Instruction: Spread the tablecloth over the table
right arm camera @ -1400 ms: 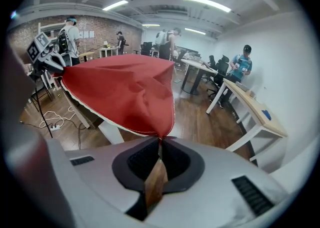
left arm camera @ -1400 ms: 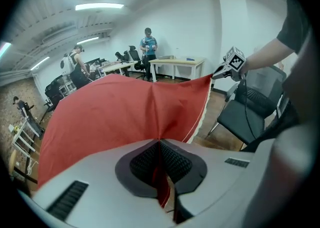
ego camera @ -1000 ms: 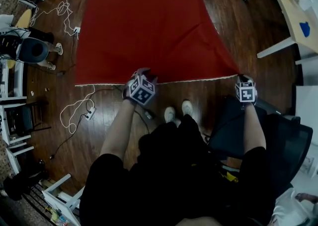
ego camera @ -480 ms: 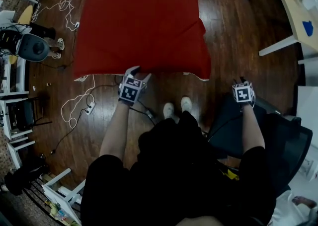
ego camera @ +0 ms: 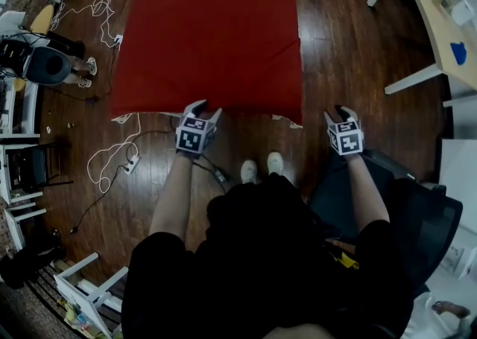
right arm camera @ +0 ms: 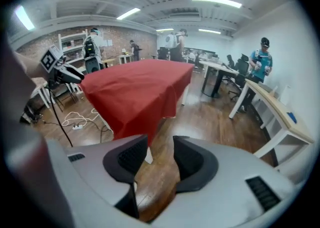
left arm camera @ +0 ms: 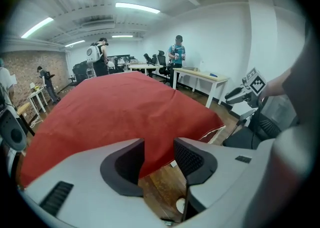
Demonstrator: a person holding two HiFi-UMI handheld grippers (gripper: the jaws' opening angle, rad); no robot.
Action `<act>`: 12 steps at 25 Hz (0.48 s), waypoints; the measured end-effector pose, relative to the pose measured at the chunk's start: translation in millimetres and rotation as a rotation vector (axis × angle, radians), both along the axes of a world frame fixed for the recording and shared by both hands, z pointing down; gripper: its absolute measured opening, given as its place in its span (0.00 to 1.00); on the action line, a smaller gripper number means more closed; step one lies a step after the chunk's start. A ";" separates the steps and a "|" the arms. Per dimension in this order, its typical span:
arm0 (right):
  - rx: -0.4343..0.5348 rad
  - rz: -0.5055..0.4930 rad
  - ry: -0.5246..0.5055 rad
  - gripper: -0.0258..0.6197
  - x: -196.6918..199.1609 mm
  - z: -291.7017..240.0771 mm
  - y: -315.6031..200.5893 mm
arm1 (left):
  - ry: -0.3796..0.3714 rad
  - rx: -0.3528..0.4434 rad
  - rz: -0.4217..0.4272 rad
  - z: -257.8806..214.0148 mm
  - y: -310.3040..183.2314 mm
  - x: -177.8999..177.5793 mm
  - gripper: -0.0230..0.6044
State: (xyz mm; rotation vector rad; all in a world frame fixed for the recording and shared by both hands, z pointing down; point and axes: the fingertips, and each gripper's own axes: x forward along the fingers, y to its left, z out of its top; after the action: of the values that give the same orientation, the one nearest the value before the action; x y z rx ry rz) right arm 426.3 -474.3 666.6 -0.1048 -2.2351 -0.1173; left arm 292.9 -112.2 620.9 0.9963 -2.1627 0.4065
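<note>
The red tablecloth (ego camera: 209, 32) covers the table, and its near edge hangs down just in front of me. My left gripper (ego camera: 203, 109) is at that edge. In the left gripper view the gripper (left arm camera: 159, 159) shows a gap between its jaws, which have just been closing. The cloth (left arm camera: 110, 106) fills the upper part of the gap, beyond the pads, which do not press on it. My right gripper (ego camera: 340, 112) hangs over bare floor to the right of the cloth's near corner. Its jaws have just opened, and the right gripper (right arm camera: 160, 159) holds nothing, with the cloth (right arm camera: 140, 91) ahead on its left.
A white table (ego camera: 440, 24) stands at the right and a black office chair (ego camera: 417, 203) is by my right side. Cables (ego camera: 112, 162) lie on the wood floor at the left, near a black speaker (ego camera: 48, 69). My shoes (ego camera: 257, 170) are below the cloth edge.
The right gripper has let go of the cloth's right corner, which fell back against the table. That gripper then moved left towards the table. The left gripper rolled and stayed at the edge.
</note>
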 end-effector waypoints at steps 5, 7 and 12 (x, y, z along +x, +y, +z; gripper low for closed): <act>-0.112 -0.148 0.099 0.31 -11.7 23.2 67.8 | 0.023 0.031 -0.080 0.4 17.3 -3.5 0.33; -0.128 -0.184 0.131 0.31 -13.5 31.4 86.2 | 0.031 0.032 -0.092 2.3 20.1 2.4 0.33; -0.129 -0.207 0.165 0.31 -21.0 46.5 103.7 | 0.056 0.039 -0.094 10.8 18.4 16.8 0.33</act>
State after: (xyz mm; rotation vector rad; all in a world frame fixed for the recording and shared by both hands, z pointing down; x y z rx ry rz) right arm 405.3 -370.7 713.2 -0.4025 -2.0617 -0.0736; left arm 309.7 -93.8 631.7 0.9120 -2.1645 0.2895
